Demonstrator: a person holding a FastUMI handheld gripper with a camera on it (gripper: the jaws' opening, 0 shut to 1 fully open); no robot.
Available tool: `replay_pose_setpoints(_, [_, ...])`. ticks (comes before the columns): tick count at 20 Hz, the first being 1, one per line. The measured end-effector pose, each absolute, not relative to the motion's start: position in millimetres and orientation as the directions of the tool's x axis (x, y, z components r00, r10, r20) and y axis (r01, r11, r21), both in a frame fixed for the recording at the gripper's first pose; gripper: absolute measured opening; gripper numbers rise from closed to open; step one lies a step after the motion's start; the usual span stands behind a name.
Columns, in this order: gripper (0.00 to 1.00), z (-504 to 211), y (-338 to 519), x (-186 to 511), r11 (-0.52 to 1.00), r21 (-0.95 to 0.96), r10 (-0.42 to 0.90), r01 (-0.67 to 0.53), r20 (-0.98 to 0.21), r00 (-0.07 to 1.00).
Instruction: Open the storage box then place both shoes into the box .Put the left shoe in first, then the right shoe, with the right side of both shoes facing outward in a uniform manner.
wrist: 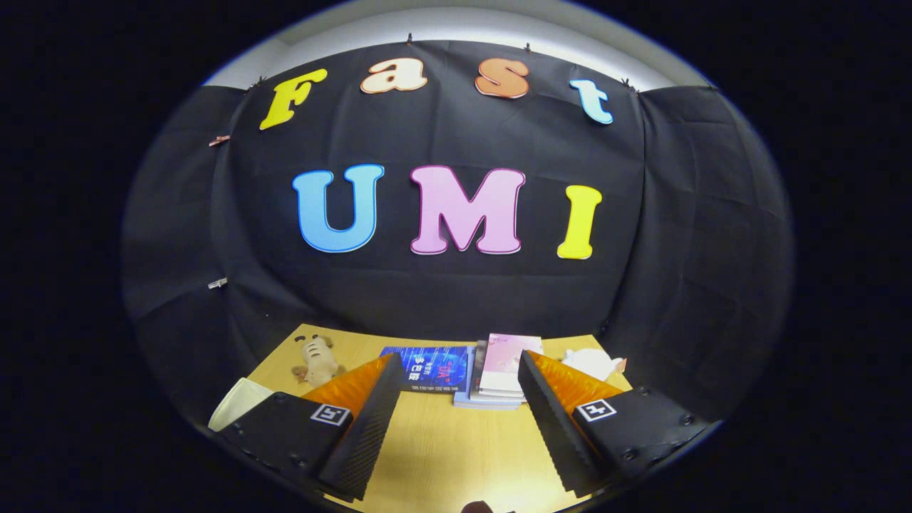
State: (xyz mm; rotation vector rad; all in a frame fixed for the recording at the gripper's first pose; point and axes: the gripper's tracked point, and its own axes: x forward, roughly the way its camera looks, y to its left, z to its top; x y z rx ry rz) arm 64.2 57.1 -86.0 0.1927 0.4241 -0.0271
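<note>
My gripper (459, 363) is open, its two orange-and-black fingers spread wide above a wooden table (442, 442) with nothing between them. The left finger (367, 399) and the right finger (552, 395) point toward the back of the table. A pale white object (239, 402) peeks out beside the left finger; I cannot tell what it is.
Beyond the fingertips lie a blue book (431, 367) and a stack of books with a pink cover on top (502, 374). A small plush toy (317, 360) sits at the back left, a white crumpled thing (591, 363) at the back right. Black cloth walls the table.
</note>
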Motion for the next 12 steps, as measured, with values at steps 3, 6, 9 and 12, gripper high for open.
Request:
replay_pose_setpoints(3, [0.99,-74.2,40.5,59.4,0.985,0.165,0.014,0.052,-0.372,0.928])
replay_pose_setpoints(6, [0.98,-72.5,23.4,62.5,0.987,0.157,0.012,0.042,-0.330,0.944])
replay_pose_setpoints(9, [0.96,-70.0,10.4,62.1,0.987,0.155,0.020,0.031,-0.315,0.949])
replay_pose_setpoints(12, [0.96,-70.0,-0.5,60.6,0.988,0.149,0.021,0.027,-0.306,0.952])
